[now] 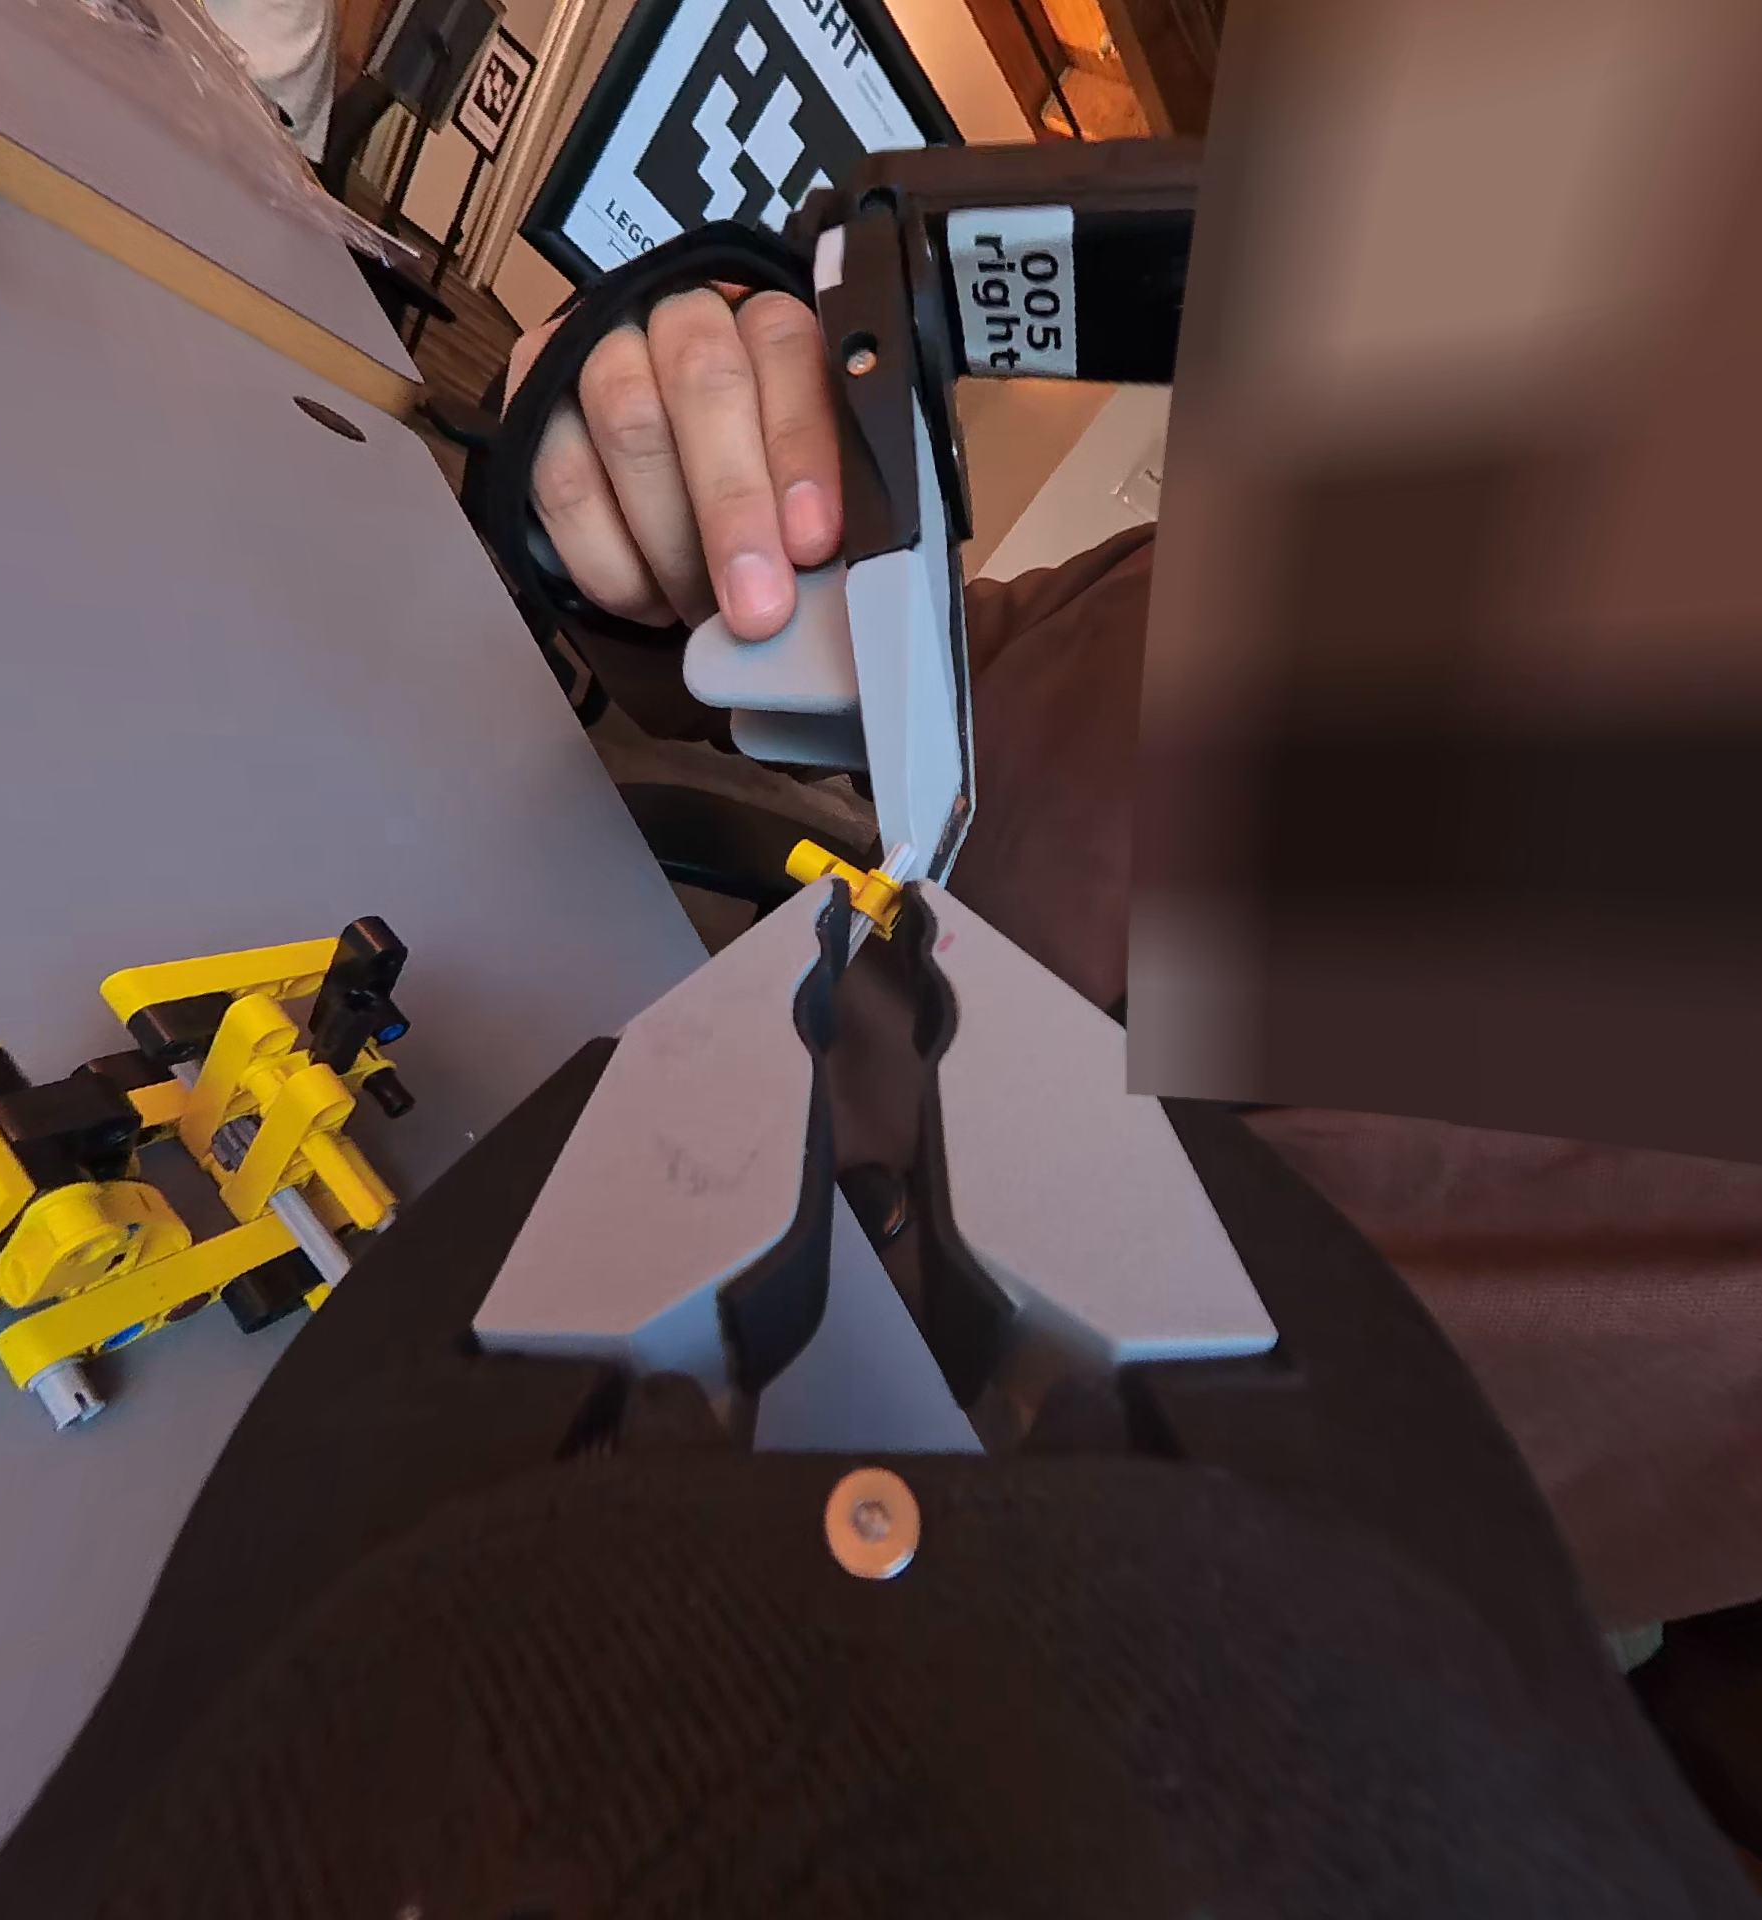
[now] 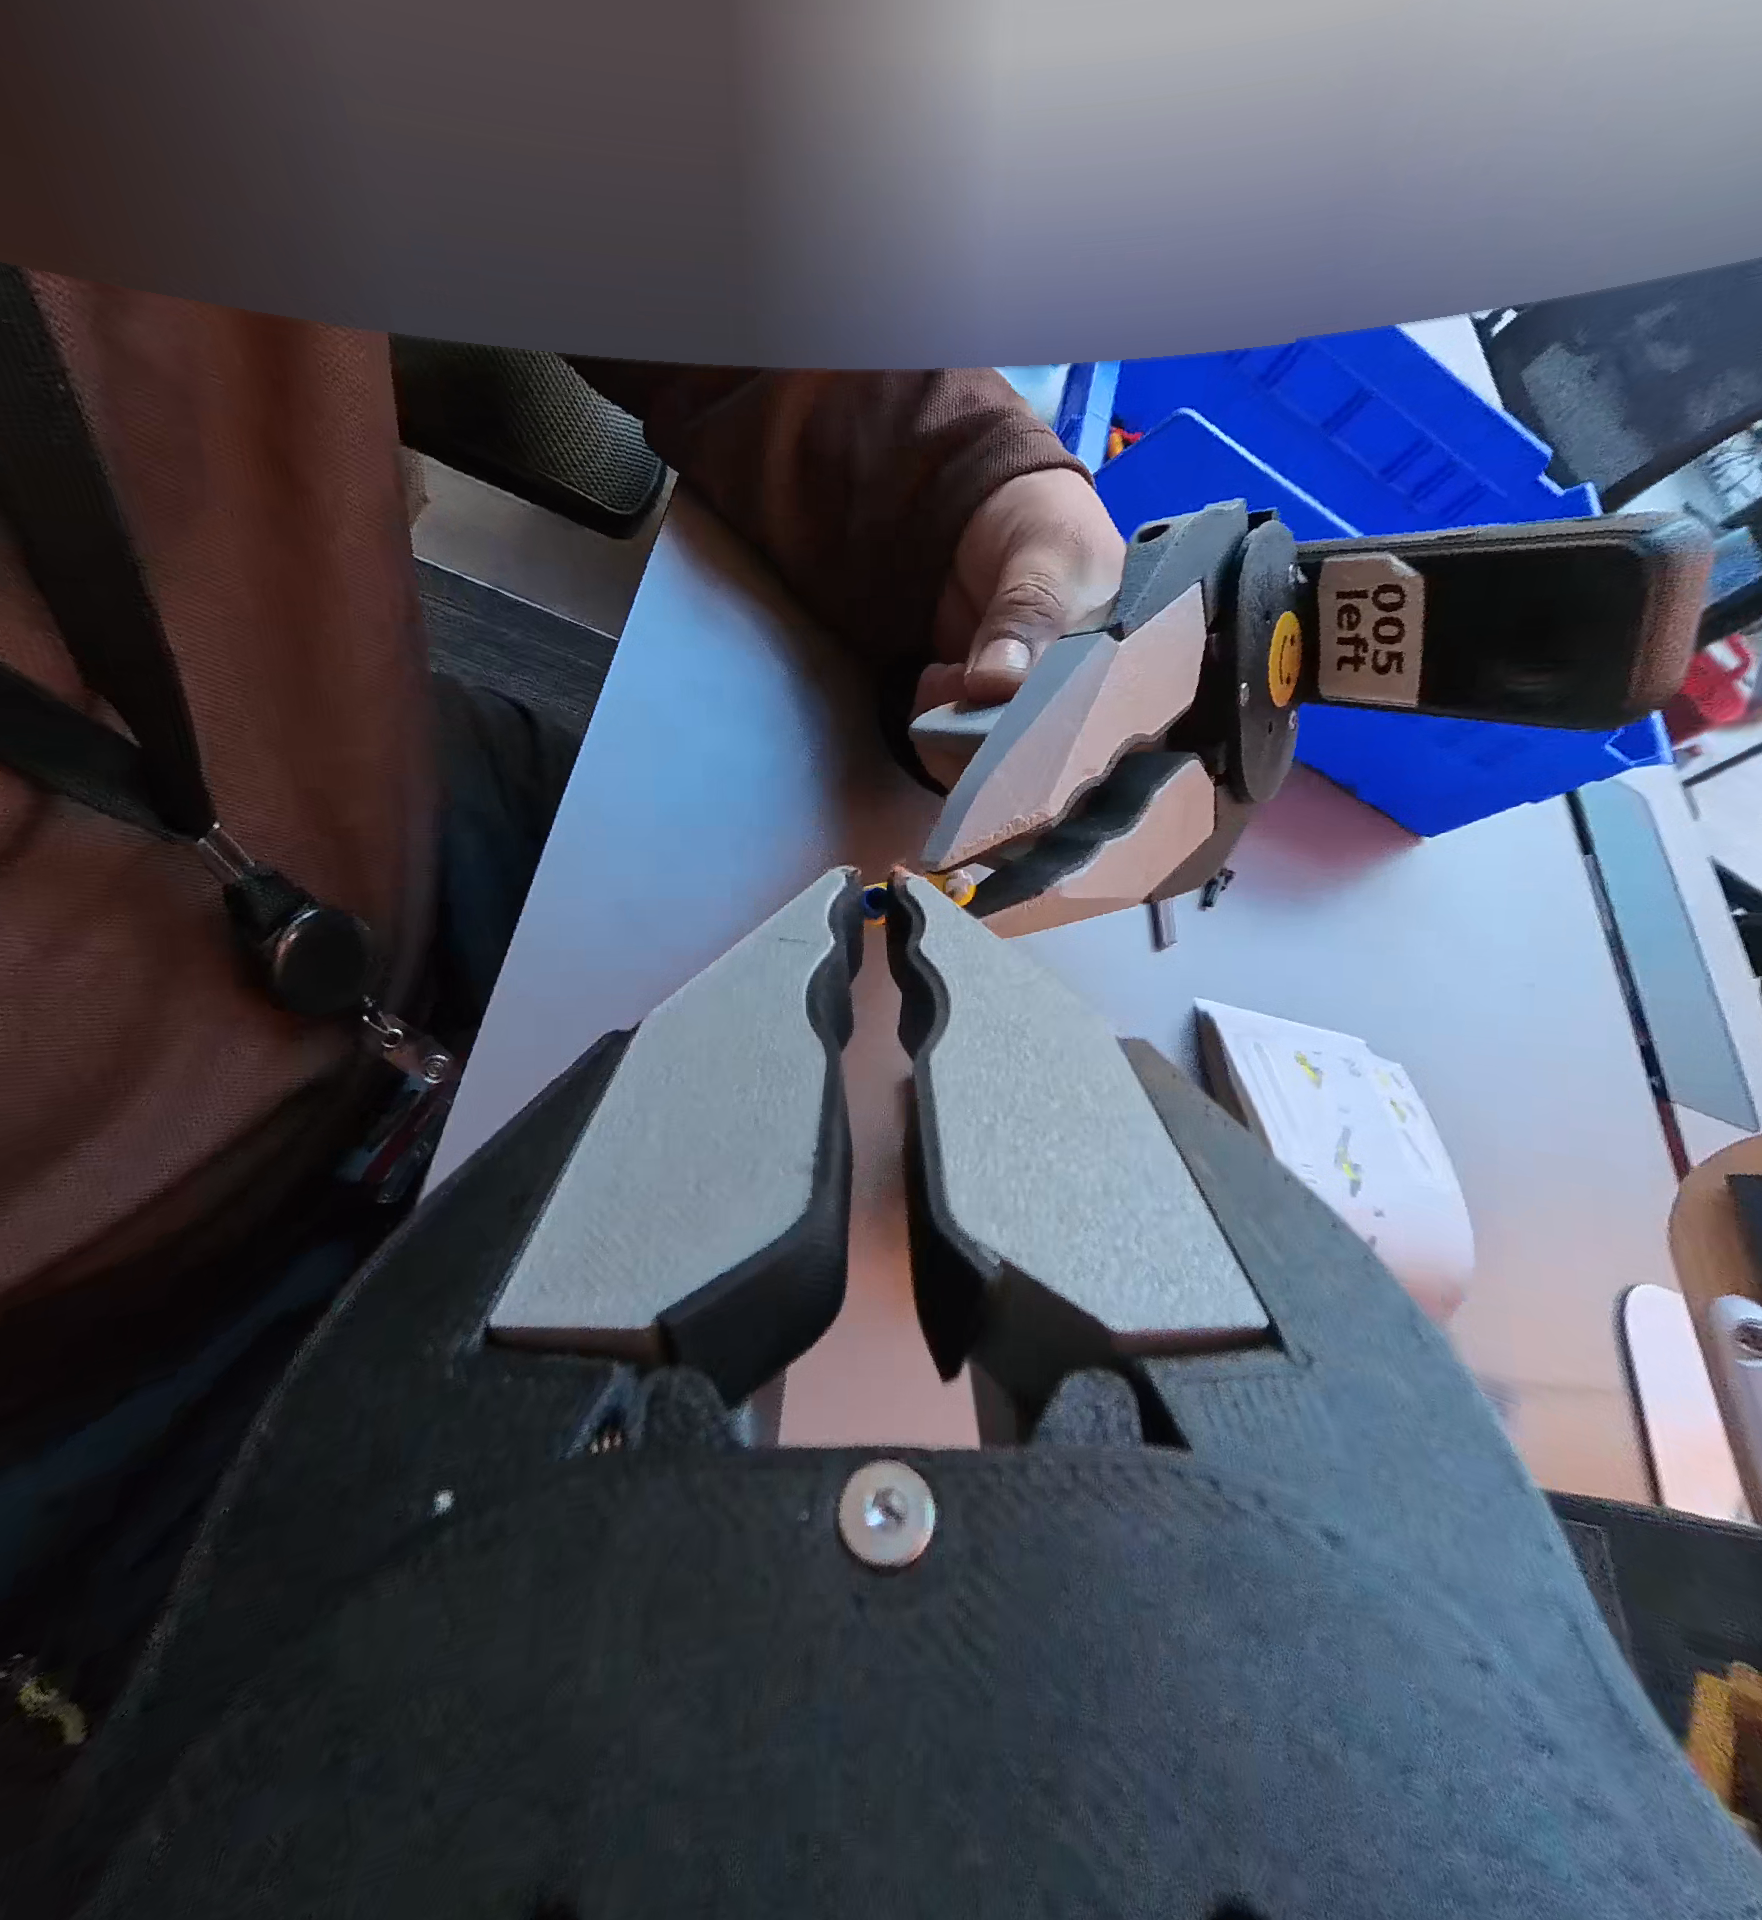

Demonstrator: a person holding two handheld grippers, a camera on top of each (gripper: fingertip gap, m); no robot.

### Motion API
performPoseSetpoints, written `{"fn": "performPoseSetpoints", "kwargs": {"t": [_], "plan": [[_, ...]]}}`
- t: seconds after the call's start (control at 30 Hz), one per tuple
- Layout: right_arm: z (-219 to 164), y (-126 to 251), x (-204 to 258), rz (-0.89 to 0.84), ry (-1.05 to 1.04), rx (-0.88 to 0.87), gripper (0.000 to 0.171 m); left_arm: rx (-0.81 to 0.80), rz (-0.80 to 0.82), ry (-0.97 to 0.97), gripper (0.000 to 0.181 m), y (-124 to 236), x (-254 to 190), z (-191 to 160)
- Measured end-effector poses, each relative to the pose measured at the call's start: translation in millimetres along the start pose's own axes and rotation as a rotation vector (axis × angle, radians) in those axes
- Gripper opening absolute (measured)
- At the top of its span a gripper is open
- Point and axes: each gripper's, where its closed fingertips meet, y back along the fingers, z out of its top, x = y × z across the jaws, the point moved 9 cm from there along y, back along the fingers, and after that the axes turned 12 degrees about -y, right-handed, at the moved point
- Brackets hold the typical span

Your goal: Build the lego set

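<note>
Grey table (image 1: 181, 644), left gripper (image 1: 869, 902) fingers pinching yellow connector (image 1: 861, 883), right gripper (image 2: 875, 902) fingers clamping its grey axle (image 1: 896, 864)

You are working in an office or lab workspace: a grey desk (image 2: 1376, 935) with a cable hole (image 1: 328, 418), blue storage bins (image 2: 1324, 457) stacked at its far side, a black mesh chair (image 2: 534, 436), and a framed marker board (image 1: 742, 135) propped behind.

Left gripper (image 1: 872, 909): fingers nearly closed, pinching a small part. Right gripper (image 2: 875, 899): fingers nearly closed, tips meeting left gripper's; each hand-held
</note>
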Motion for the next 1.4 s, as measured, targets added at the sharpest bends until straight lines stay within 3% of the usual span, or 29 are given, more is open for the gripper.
{"fn": "performPoseSetpoints", "kwargs": {"t": [0.47, 0.9, 1.07, 1.13, 1.4], "plan": [[-1.6, -1.2, -2.2, 0.036, -0.102, -0.046, 0.001, -0.019, -0.031, 0.037, 0.008, 1.2, 3.9, -2.2], [-0.5, 5.6, 0.7, 0.014, 0.0, -0.053, 0.0, -0.009, -0.024, 0.045, 0.008, 1.1, 4.9, -3.7], [-1.2, 4.0, 0.2, 0.027, -0.003, -0.044, 0.009, -0.012, -0.031, 0.044, 0.008, 0.3, 4.2, -3.4], [-2.7, 3.0, 0.0, 0.028, -0.002, -0.038, 0.002, -0.008, -0.031, 0.042, 0.008, -0.1, 3.8, -3.4], [-2.9, 1.0, 0.6, 0.027, 0.011, -0.034, 0.001, -0.005, -0.033, 0.046, 0.008, -0.1, 3.9, -4.2]]}}
